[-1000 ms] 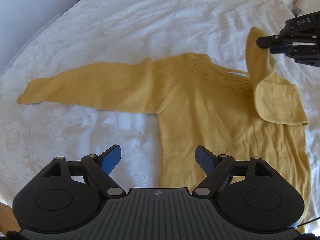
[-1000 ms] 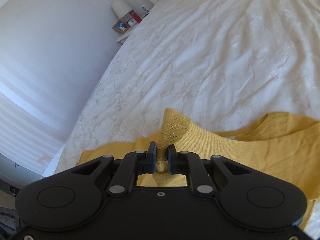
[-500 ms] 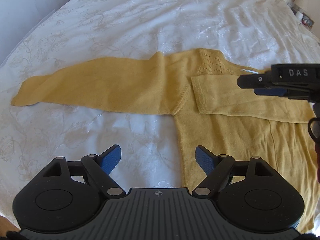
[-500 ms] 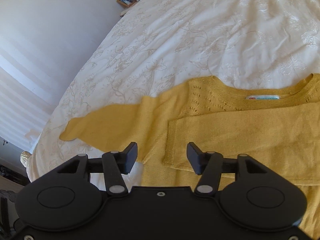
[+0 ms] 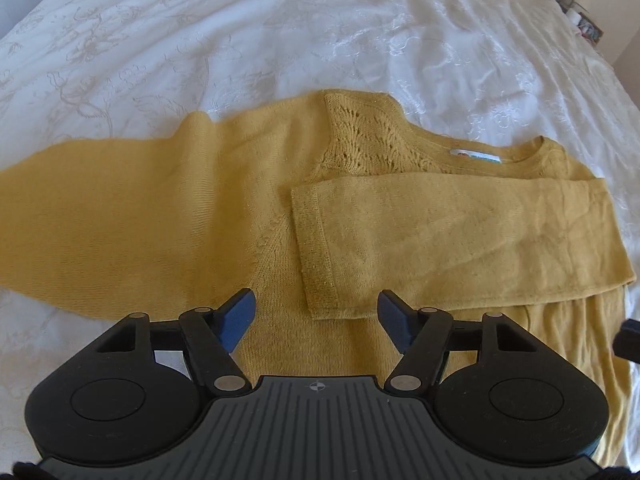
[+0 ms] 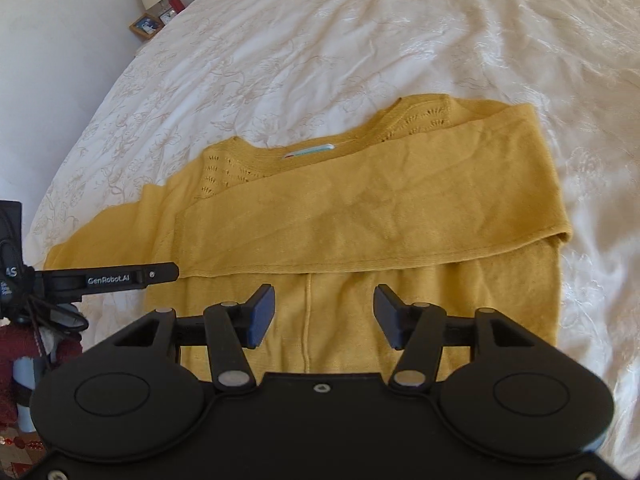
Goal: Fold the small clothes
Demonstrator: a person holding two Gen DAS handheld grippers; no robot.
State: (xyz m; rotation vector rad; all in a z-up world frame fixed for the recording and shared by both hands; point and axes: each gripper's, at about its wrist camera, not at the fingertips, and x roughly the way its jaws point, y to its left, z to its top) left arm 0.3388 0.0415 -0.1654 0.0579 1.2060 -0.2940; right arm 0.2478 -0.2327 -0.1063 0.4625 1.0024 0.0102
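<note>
left gripper (image 5: 316,318): jaws spread, nothing held | yellow sweater (image 5: 280,216): laid flat on white bedspread (image 5: 320,28) | one sleeve (image 5: 460,240) folded across chest

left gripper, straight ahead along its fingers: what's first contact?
Most likely the cuff end of the folded-over sleeve of the mustard-yellow knit sweater, which lies flat on the white embroidered bedspread. The left gripper is open and nothing stands between. Depth is unclear; it might touch the sweater body first.
</note>
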